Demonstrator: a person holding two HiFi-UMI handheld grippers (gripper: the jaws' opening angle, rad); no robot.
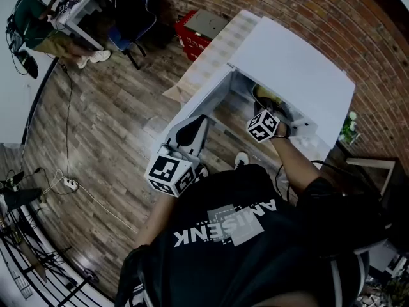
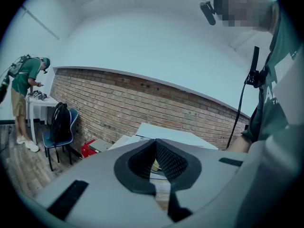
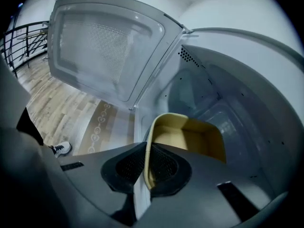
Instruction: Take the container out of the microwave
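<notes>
The white microwave (image 1: 300,62) stands with its door (image 1: 204,101) swung wide open to the left. Inside its cavity sits a tan, shallow container (image 3: 190,139), glimpsed in the head view as the container (image 1: 265,96). My right gripper (image 3: 146,148) reaches into the opening and is shut on the container's near rim, with one pad inside the wall and one outside. In the head view the right gripper (image 1: 271,112) is at the cavity's mouth. My left gripper (image 2: 155,144) is shut with nothing in it. The left gripper (image 1: 192,130) hangs just in front of the open door.
A brick wall runs behind the microwave. A red box (image 1: 201,27) lies on the wooden floor to its left. Farther off, a person (image 1: 35,21) stands at a white table beside a blue chair (image 1: 131,5). A cable and power strip (image 1: 69,184) lie on the floor.
</notes>
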